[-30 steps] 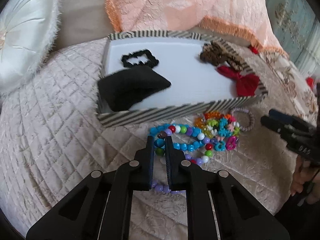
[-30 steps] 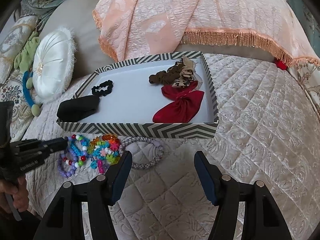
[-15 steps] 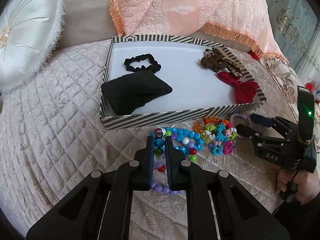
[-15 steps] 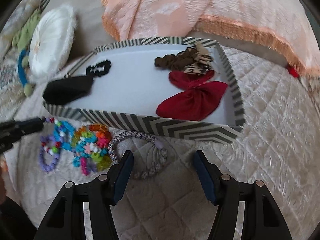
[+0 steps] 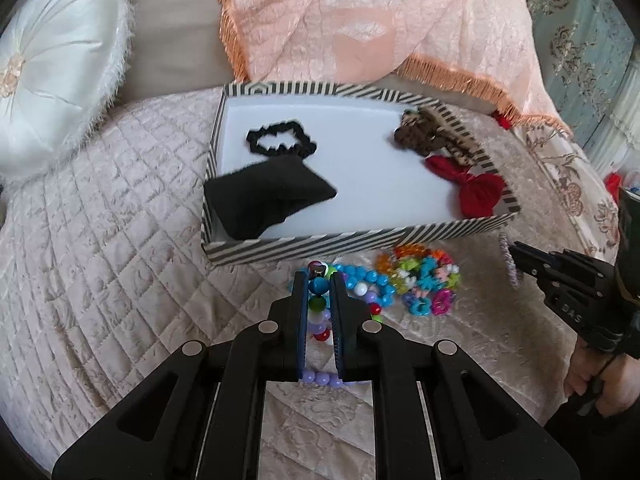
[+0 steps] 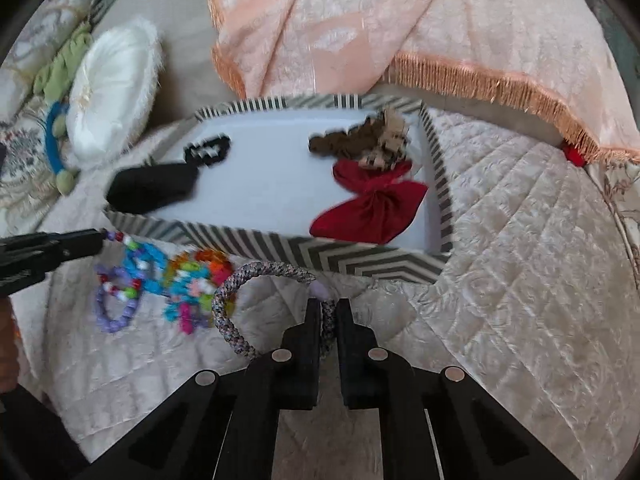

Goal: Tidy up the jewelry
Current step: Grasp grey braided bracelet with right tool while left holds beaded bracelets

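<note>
**A:** So what carries everything?

**B:** A bed with a quilted pale pink bedspread [image 5: 100,220]. A peach fringed throw [image 5: 360,20] is draped at its far edge, and a round white satin cushion [image 5: 52,60] sits at the far left corner.

**A:** And on it?

**B:** A shallow striped box [image 5: 360,240] with a white floor lies in the middle of the bed. Inside, a black pouch [image 5: 264,200] rests in the near left corner with a black scrunchie [image 5: 280,144] just behind it. Brown scrunchies [image 6: 360,140] lie in the far right corner, and a red bow [image 6: 372,208] lies near the right wall.

**A:** Where is the jewelry?

**B:** On the bedspread, just outside the box's near wall. A heap of coloured bead bracelets [image 5: 420,280] lies there, with a grey braided bracelet [image 6: 240,300] beside it.

**A:** The tools?

**B:** The left hand-held gripper [image 5: 319,284] is closed on a bead strand [image 5: 319,286]; a blue bead and a green one sit pinched between its fingers, with purple beads trailing beneath. The right hand-held gripper [image 6: 329,312] is clamped on the braided bracelet, near that bracelet's lilac end piece.
</note>
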Demonstrator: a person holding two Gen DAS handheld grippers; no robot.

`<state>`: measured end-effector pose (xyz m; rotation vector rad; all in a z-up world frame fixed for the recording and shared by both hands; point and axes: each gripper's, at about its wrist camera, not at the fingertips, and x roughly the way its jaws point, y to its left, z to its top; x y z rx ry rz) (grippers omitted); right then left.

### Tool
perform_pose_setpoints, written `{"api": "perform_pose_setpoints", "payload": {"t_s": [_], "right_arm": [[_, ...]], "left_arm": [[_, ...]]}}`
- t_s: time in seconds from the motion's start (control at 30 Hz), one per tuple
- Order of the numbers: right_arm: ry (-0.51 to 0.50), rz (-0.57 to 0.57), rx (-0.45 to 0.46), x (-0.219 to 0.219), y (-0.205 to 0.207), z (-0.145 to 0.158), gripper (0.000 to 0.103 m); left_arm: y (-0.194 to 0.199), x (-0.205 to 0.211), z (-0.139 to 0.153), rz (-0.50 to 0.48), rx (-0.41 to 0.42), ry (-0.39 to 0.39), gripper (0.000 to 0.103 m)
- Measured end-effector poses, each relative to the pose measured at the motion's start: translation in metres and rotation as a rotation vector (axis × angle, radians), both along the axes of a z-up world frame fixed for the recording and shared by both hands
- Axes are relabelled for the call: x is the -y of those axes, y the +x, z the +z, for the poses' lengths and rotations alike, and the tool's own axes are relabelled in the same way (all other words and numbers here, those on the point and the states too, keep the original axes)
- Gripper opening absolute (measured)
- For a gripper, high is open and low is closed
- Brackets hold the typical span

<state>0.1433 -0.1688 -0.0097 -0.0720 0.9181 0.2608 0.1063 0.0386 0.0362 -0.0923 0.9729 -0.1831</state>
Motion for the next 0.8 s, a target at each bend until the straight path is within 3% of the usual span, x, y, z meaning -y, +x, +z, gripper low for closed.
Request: {"api": "perform_pose_setpoints", "payload": {"t_s": [0.5,0.8], "right_arm": [[-0.018,0.013,0.018,-0.005,-0.027,0.023,0.007],[-0.016,0.004,0.013,-0.002,-0.027,0.023,0.007]], "left_arm": [[-0.021,0.001,0.032,0.004,0.054,-0.013,0.009],[-0.021,0.002,0.029,0.011,0.049,0.000,0.009]]}}
